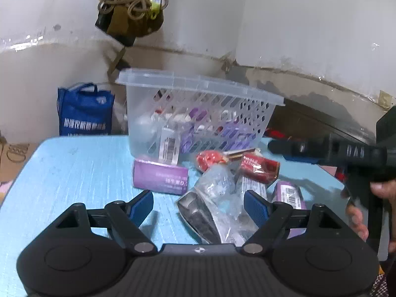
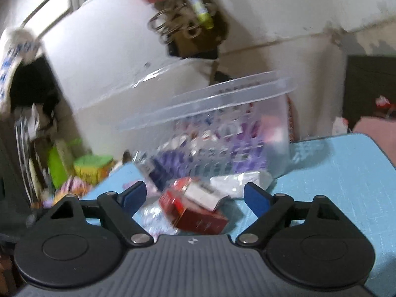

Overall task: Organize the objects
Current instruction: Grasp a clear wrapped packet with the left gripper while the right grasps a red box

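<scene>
left gripper (image 1: 198, 204) jaws wide open, empty; crinkly clear packet (image 1: 217, 203) sits right between them, resting on blue table (image 1: 74, 168). purple pack (image 1: 160, 177) just ahead-left of jaws, clear slotted basket (image 1: 198, 113) beyond, already part filled. right gripper (image 2: 195, 196) jaws also spread, holding nothing; red box (image 2: 195, 208) between them, view blurred. best to lower over packet, close on the stiff dark insert not loose film, lift clear of red packs, then drop into basket.
</scene>
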`<state>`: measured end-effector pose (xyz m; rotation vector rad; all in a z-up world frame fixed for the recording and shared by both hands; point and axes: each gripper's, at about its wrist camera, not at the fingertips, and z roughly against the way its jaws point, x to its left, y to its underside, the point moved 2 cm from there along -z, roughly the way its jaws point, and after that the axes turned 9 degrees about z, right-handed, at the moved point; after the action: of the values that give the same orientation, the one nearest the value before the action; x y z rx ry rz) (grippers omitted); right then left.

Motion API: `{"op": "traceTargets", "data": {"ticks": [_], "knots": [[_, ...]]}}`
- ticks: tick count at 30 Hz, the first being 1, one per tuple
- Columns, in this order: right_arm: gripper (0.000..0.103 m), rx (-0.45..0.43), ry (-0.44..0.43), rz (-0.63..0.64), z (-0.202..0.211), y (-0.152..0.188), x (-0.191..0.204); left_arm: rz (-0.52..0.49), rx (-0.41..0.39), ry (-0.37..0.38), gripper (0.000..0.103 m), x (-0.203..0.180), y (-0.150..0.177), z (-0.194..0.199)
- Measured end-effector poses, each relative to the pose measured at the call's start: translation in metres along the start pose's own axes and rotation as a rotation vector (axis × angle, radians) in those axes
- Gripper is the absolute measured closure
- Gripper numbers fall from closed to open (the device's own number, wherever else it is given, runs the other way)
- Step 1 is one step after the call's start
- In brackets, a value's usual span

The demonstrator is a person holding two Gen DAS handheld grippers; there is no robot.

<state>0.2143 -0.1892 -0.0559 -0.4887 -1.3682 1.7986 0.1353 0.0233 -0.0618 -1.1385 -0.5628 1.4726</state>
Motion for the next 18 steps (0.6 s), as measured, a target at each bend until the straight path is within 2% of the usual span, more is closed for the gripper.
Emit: {"op": "traceTargets", "data": {"ticks": [3,5,6,9,11,14,18], "knots": [[0.017,0.028,0.016,-0.058,-0.009,-0.003,-0.006,-0.014,0.003,0.000,0.019,-0.003,0.002,-0.001],[0.018,0.077,0.023,-0.064,-0.020,-0.005,-0.005,-0.022,0.001,-0.002,0.020,-0.004,0.003,-0.001],[0.019,0.100,0.023,-0.061,-0.026,-0.005,-0.004,-0.023,0.006,-0.001,0.024,-0.005,0.003,-0.001],[0.032,0.154,0.009,-0.077,-0.038,-0.004,-0.003,-0.034,0.028,-0.007,0.037,-0.005,0.004,-0.004],[0.043,0.154,-0.012,-0.109,-0.040,-0.003,-0.004,-0.040,0.027,-0.004,0.038,-0.006,0.005,-0.004],[0.052,0.136,-0.032,-0.166,-0.037,-0.002,-0.010,-0.051,0.023,-0.003,0.040,-0.007,0.006,-0.003],[0.052,0.143,-0.056,-0.235,-0.037,0.000,-0.018,-0.064,0.021,-0.010,0.040,-0.009,0.008,-0.002]]}}
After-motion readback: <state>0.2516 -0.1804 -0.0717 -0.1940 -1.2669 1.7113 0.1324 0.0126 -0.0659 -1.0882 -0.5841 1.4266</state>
